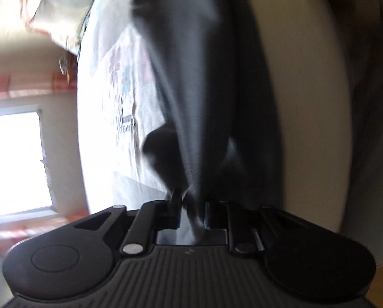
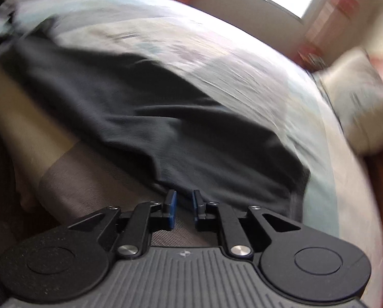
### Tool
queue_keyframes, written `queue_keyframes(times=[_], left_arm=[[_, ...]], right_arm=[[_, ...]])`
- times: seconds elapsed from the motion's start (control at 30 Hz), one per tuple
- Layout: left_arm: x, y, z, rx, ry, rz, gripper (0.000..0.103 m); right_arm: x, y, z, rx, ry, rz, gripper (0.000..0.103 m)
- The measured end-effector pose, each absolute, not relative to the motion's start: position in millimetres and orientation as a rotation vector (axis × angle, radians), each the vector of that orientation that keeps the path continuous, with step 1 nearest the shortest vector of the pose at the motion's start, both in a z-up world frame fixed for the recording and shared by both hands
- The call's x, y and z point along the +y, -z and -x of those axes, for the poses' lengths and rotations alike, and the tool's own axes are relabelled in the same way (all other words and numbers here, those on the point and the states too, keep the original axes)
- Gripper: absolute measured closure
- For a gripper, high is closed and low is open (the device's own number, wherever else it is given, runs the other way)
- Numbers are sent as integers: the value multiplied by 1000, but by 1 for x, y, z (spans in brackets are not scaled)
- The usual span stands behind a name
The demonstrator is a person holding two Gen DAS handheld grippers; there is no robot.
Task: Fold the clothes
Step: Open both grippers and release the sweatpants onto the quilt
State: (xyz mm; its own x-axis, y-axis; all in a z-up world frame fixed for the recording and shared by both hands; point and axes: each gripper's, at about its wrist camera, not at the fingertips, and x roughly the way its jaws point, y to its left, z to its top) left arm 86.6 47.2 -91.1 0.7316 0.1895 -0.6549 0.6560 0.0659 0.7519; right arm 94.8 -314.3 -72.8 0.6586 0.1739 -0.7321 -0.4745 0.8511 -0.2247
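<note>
- The dark garment [image 2: 150, 118] lay spread across the pale bedsheet [image 2: 242, 77], one end hanging over the bed's near side toward both grippers.
- The left gripper [image 1: 189, 205] looked clamped on a bunched edge of that dark cloth: fabric ran straight down between its fingers, though blur softened the contact.
- The right gripper [image 2: 184, 206] stood with its jaws a little apart and nothing between the blue pads [image 2: 173, 205]; the garment's hem sat just beyond the fingertips, near but not caught.
- The key relation: from the right gripper the cloth lay dead ahead, its long axis running away up-left across the bed, so the right one seemed the nearer to that free edge.
- Judged from this, the next grab called for a short push forward onto the hem.
- Only the left view showed a light printed shirt [image 1: 124, 89] beside the dark cloth.
- Only the right view showed the pillow [image 2: 355, 102] at the bed's far end and the garment's full spread.
</note>
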Motion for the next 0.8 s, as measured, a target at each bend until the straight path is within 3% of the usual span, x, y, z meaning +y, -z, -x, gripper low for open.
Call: queue_keyframes(times=[0.1, 0.3, 0.43, 0.47, 0.5, 0.53, 0.6, 0.7, 0.77, 0.8], left_arm=[[50, 63, -81, 790, 496, -1372, 76], [43, 25, -89, 735, 462, -1246, 74], [13, 23, -109, 625, 510, -1166, 60], [4, 27, -114, 605, 538, -1160, 60], [-8, 31, -120, 591, 562, -1158, 60], [-20, 37, -124, 583, 586, -1147, 60], [-39, 49, -127, 587, 635, -1075, 60], [-58, 72, -130, 626, 691, -1022, 60], [-70, 87, -134, 657, 703, -1043, 60], [-76, 95, -136, 673, 708, -1054, 60]], right_arm=[[-359, 67, -108, 808, -272, 113, 77], [-422, 80, -119, 822, -111, -250, 76], [-438, 92, -120, 782, -65, -406, 75], [-442, 95, -120, 771, -56, -446, 73], [-446, 98, -120, 758, -46, -486, 62], [-450, 101, -120, 746, -36, -526, 58], [-457, 107, -120, 719, -19, -598, 58], [-455, 109, -125, 676, -6, -608, 63], [-450, 110, -129, 677, -13, -577, 73], [-450, 111, -130, 680, -15, -568, 87]])
